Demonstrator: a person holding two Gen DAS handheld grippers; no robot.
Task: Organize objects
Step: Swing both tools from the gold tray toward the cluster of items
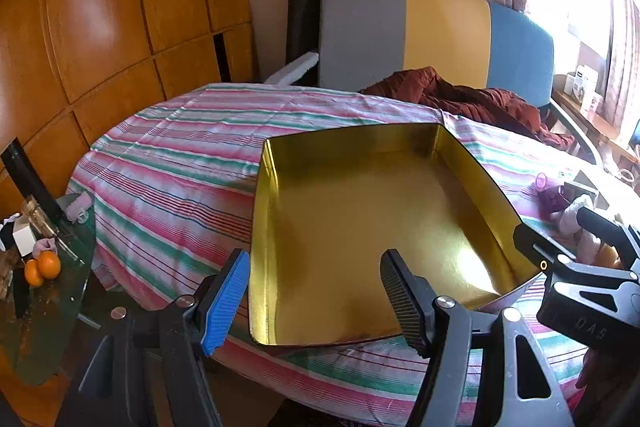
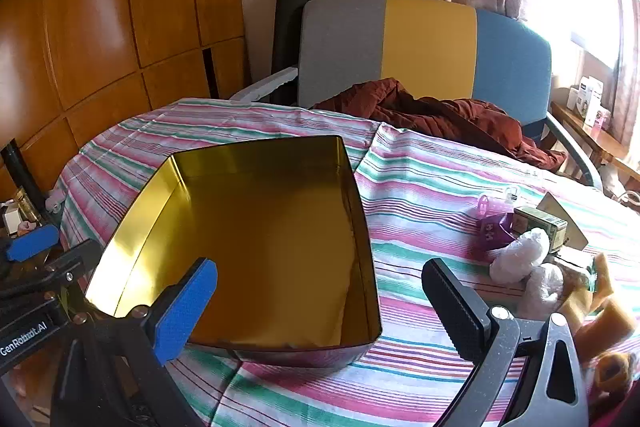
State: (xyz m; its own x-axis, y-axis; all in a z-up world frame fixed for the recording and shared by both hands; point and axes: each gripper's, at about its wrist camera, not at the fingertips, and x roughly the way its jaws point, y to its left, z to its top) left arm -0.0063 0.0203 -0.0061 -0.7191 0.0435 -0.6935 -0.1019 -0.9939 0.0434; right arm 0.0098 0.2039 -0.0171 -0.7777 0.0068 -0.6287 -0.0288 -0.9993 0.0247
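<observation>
An empty gold tin box (image 1: 360, 227) lies open on the striped tablecloth (image 1: 168, 163). My left gripper (image 1: 316, 303) hovers over the tin's near left corner, open, with nothing pressed between its blue and black fingers. In the right wrist view the tin (image 2: 272, 247) sits left of centre, and my right gripper (image 2: 320, 311) stands wide open over its near right corner, holding nothing. A small pile lies to the right: a purple item (image 2: 494, 231), white wrapped bundles (image 2: 520, 255), a green box (image 2: 540, 223) and tan pieces (image 2: 608, 323). The left gripper's blue pad (image 2: 32, 247) shows at the far left.
A dark red garment (image 2: 440, 115) lies on a grey, yellow and blue chair (image 2: 428, 43) behind the table. A glass side table (image 1: 52, 307) with two oranges (image 1: 42, 267) stands at the left. Wooden cupboard doors (image 1: 100, 7) fill the left background.
</observation>
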